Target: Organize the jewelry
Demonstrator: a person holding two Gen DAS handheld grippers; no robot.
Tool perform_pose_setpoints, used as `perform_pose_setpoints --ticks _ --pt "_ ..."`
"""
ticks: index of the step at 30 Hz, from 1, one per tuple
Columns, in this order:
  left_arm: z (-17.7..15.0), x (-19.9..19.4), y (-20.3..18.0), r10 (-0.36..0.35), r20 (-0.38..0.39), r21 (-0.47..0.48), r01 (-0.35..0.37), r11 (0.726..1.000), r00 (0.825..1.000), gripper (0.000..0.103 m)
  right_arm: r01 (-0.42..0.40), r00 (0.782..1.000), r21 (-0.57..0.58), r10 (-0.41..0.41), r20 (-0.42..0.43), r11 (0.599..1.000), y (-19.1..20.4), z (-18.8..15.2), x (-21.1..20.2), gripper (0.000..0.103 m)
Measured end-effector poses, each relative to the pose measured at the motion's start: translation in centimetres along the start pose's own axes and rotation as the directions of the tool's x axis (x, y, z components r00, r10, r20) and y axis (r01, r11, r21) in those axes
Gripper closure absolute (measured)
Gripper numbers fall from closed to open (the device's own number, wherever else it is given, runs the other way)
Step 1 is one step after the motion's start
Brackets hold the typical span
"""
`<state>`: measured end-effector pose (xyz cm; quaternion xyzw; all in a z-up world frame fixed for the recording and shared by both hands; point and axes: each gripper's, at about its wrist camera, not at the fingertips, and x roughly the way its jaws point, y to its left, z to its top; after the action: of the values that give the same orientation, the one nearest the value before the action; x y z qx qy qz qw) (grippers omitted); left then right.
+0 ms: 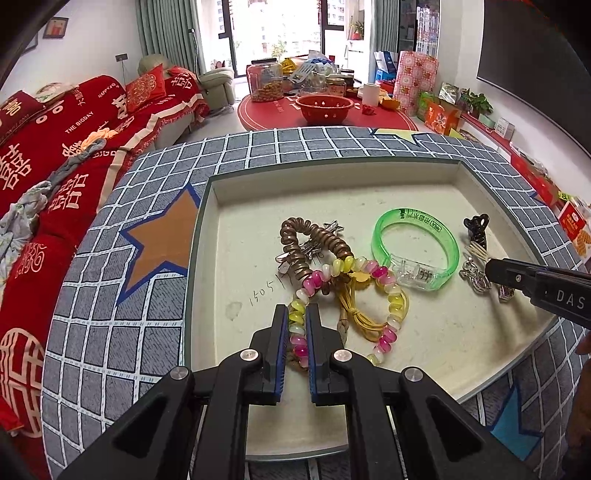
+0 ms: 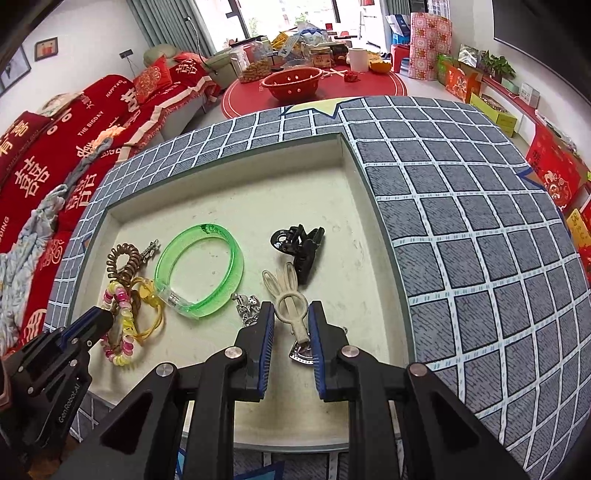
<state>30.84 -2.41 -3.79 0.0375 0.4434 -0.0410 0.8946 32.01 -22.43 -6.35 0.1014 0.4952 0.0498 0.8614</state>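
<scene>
Both grippers low over tray (image 1: 207, 229), left (image 1: 296, 325) seemingly clasping beaded bracelet (image 1: 391, 295).

A home living room: red-covered sofa (image 1: 74, 122), curtains (image 1: 166, 33), cluttered round table (image 1: 325, 110).

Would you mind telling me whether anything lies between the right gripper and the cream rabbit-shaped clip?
Nothing visible does: the right gripper already straddles the rabbit-shaped clip, its fingers either side. A silver charm lies just left.
</scene>
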Motion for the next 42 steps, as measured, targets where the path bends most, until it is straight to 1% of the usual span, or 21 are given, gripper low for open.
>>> perform_pose_setpoints --ticks 1,2,3,4,5,7,12,21,31,37,38,39,40,41,42 --pt "0.1 0.0 -0.1 0.001 -0.001 -0.001 -0.001 1.0 1.0 0.081 -0.003 1.0 0.003 0.003 -0.002 1.0 0.0 0.0 0.0 0.081" --pt "0.1 0.0 -0.1 0.002 0.001 -0.001 -0.002 1.0 1.0 0.081 -0.006 1.0 0.006 0.006 -0.005 1.0 -0.1 0.0 0.1 0.074" --pt "0.1 -0.1 -0.1 0.005 0.003 -0.001 -0.005 1.0 1.0 0.081 -0.012 1.0 0.007 0.012 -0.005 1.0 -0.1 0.1 0.0 0.071" --pt "0.1 -0.2 -0.1 0.007 0.004 -0.001 -0.007 1.0 1.0 0.081 -0.019 1.0 0.004 0.019 0.0 1.0 0.0 0.1 -0.1 0.065" --pt "0.1 -0.3 -0.2 0.008 0.008 -0.001 -0.008 1.0 1.0 0.081 -0.018 1.0 0.001 0.018 0.003 1.0 0.0 0.3 -0.1 0.051" --pt "0.1 -0.7 -0.2 0.01 0.015 -0.003 -0.01 1.0 1.0 0.081 -0.02 1.0 0.001 0.02 0.021 1.0 0.2 0.3 -0.5 0.038" --pt "0.2 -1.4 -0.2 0.029 0.034 0.002 -0.029 1.0 0.999 0.081 -0.042 0.998 0.014 0.041 0.042 0.999 0.1 0.3 -1.5 0.038" --pt "0.4 -1.9 -0.4 0.035 0.044 0.01 -0.036 0.999 0.998 0.081 -0.063 0.995 0.032 0.06 0.081 0.997 0.0 0.3 -3.5 0.036" --pt "0.7 -2.0 0.0 0.031 0.047 -0.006 -0.031 1.0 0.998 0.081 -0.069 0.994 0.027 0.066 0.092 0.997 0.1 0.3 -4.2 0.036" --pt "0.8 -2.0 0.0 0.052 0.053 -0.003 -0.052 0.999 0.997 0.08 -0.064 0.994 0.02 0.062 0.086 0.998 0.2 0.1 -4.3 0.036" --pt "0.8 -2.0 0.1 0.053 0.054 -0.005 -0.053 0.999 0.997 0.072 -0.062 0.994 0.02 0.06 0.088 0.998 0.2 0.1 -4.3 0.036" --pt "0.8 -2.0 0.2 0.055 0.057 -0.009 -0.054 0.998 0.997 0.052 -0.061 0.994 0.02 0.059 0.09 0.998 0.2 0.1 -4.4 0.036" --pt "0.8 -2.3 0.3 0.065 0.069 -0.02 -0.064 0.998 0.996 0.006 -0.059 0.994 0.021 0.057 0.094 0.998 0.2 0.1 -4.6 0.036" --pt "0.7 -2.9 0.4 0.078 0.102 -0.035 -0.075 0.997 0.992 0.0 -0.058 0.994 0.021 0.055 0.097 0.998 0.2 0.1 -4.7 0.036" --pt "0.7 -3.4 0.5 0.087 0.133 -0.042 -0.082 0.996 0.987 0.0 -0.056 0.993 0.022 0.054 0.101 0.998 0.1 0.1 -4.8 0.036"
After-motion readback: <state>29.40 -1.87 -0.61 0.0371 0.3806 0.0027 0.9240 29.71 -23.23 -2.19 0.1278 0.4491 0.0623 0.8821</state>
